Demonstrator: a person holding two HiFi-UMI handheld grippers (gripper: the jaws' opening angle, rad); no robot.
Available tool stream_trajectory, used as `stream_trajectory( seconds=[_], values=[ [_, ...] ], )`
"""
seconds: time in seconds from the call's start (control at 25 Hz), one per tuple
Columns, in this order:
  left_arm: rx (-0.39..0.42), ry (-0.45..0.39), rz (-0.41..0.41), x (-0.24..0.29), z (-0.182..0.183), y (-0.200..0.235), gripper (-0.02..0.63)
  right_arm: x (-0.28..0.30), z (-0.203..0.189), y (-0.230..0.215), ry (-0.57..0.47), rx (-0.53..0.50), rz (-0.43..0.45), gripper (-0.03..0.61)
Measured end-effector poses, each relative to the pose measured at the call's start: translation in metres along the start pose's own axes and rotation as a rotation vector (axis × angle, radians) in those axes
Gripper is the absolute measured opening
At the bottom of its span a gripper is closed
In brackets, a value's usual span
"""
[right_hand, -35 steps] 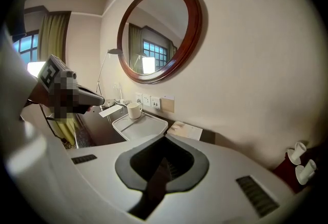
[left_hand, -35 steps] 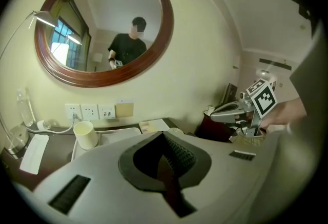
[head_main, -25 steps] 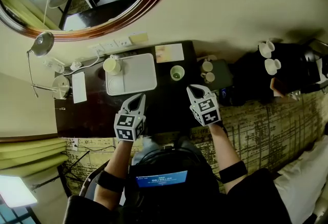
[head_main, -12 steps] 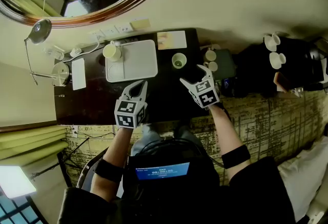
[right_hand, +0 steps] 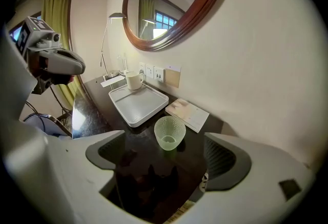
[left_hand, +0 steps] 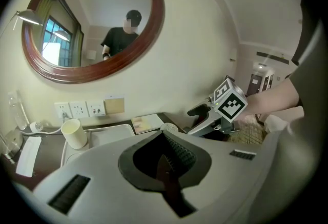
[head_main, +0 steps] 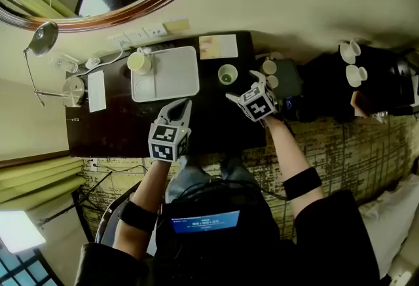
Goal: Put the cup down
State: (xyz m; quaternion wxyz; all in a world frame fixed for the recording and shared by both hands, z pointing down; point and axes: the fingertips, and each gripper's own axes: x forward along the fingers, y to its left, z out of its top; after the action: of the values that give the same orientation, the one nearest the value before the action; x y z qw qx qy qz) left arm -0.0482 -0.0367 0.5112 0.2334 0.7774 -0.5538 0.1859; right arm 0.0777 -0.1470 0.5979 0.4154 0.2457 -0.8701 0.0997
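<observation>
Right gripper view, entry one: my right gripper (right_hand: 164, 155), jaws opening and already standing wide, nothing between the pads. Item: cup (right_hand: 169, 133), pale green, dimpled glass, upright on the dark desk (right_hand: 89, 110), just ahead of my jaw tips and in line with the gap, touched by neither. I judged it already set down. Item: white tray (right_hand: 139, 106), ahead and to the left of those jaws, near the cup but apart from it, a cream mug (right_hand: 134, 80) on its far end. Item: booklet (right_hand: 187, 111), ahead and slightly right, just behind the cup. Entry two: my left gripper (left_hand: 166, 152), jaws together on nothing, held off to the left of the right one. Hazards noted: the cup tapers to a narrow foot and looked slick, so a wide jaw tip swinging sideways could have knocked it over or skidded it against the tray rim. Pads closing high on the flared wall might have squeezed it out forward onto the booklet. Changes against the record of a second before, head view: my right gripper (head_main: 243, 86) had then sat back nearer my body with jaws together, and had since swung forward and leftward towards the cup (head_main: 227, 74) while spreading. My left gripper (head_main: 179, 110) kept its closed pose. The cup kept its place beside the tray (head_main: 167, 78).
</observation>
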Motion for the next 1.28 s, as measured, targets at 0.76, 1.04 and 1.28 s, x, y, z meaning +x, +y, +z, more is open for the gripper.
stream_trajectory(
  seconds=[0.76, 1.04, 1.28],
  values=[
    [0.003, 0.031, 0.011, 0.008, -0.009, 0.017, 0.001, 0.102, -0.015, -0.001, 0.166, -0.079, 0.096, 0.463],
    [-0.014, 0.021, 0.025, -0.002, -0.012, 0.029, 0.001, 0.092, -0.005, -0.003, 0.162, -0.131, 0.065, 0.36],
    [-0.04, 0.006, 0.032, -0.008, -0.017, 0.034, 0.001, 0.07, 0.032, 0.017, 0.084, -0.198, 0.082, 0.36]
  ],
)
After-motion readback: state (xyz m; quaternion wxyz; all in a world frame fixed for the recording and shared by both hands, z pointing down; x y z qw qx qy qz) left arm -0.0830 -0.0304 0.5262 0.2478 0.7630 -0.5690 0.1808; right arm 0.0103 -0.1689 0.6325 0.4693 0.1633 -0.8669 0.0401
